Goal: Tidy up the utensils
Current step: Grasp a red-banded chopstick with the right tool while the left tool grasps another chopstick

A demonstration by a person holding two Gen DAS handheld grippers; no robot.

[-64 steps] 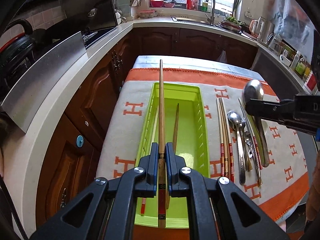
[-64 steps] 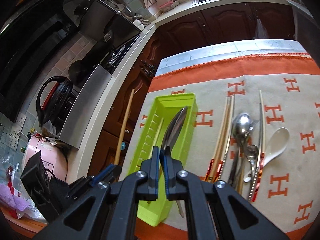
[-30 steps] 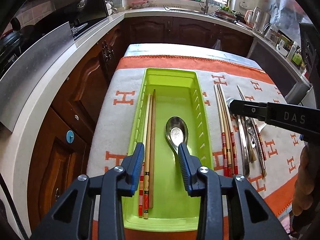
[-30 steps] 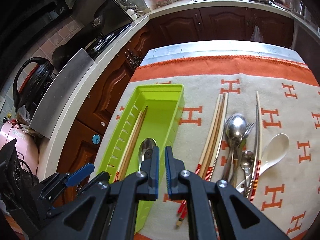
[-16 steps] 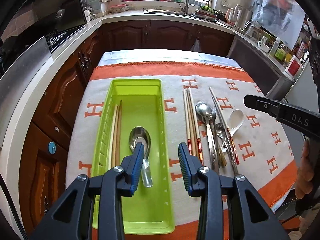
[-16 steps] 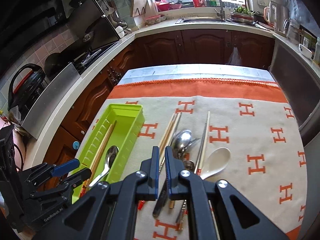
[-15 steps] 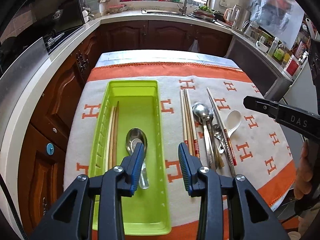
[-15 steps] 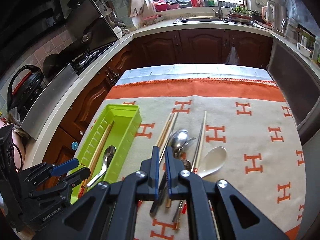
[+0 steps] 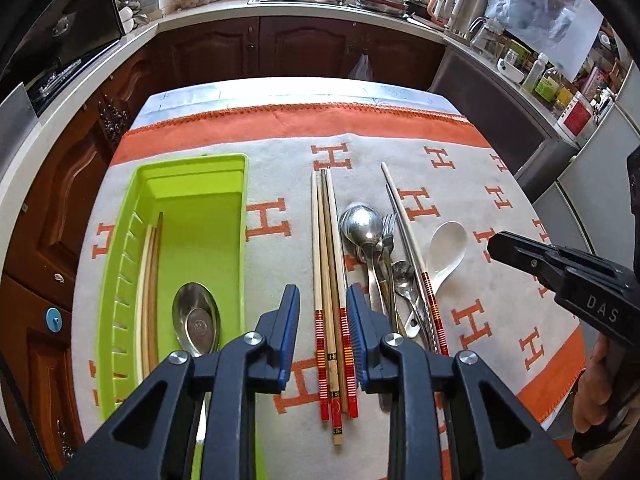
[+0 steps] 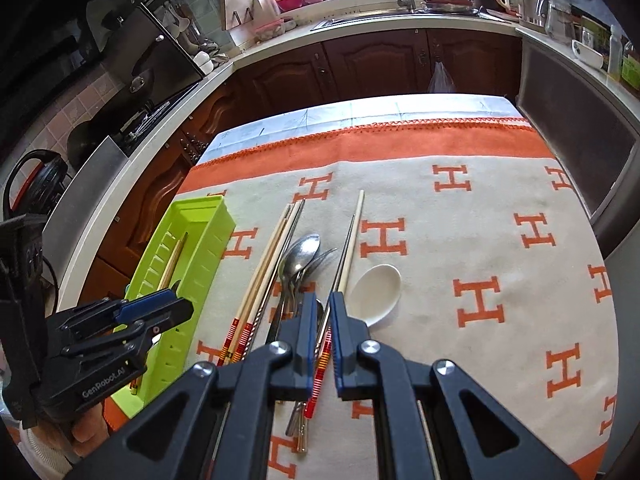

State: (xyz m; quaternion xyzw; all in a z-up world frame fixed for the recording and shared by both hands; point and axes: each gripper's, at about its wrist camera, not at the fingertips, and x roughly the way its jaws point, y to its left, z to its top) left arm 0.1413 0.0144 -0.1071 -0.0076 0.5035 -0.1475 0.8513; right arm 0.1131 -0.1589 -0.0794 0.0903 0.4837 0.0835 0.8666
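Left gripper (image 9: 323, 330), jaws closing astride three chopsticks (image 9: 329, 280) on the cloth beside the green tray (image 9: 120, 264), risks lifting several; right gripper (image 10: 321, 334), nearly shut, apparently holds nothing.

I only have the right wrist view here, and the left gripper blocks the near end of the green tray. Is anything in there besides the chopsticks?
Observer: Yes. The left wrist view shows a metal spoon lying in the green tray, beside the two chopsticks along its left wall.
Operator: What is the left gripper lined up on?
Observer: The left gripper has three red-banded chopsticks on the cloth framed between its jaws, which are closing.
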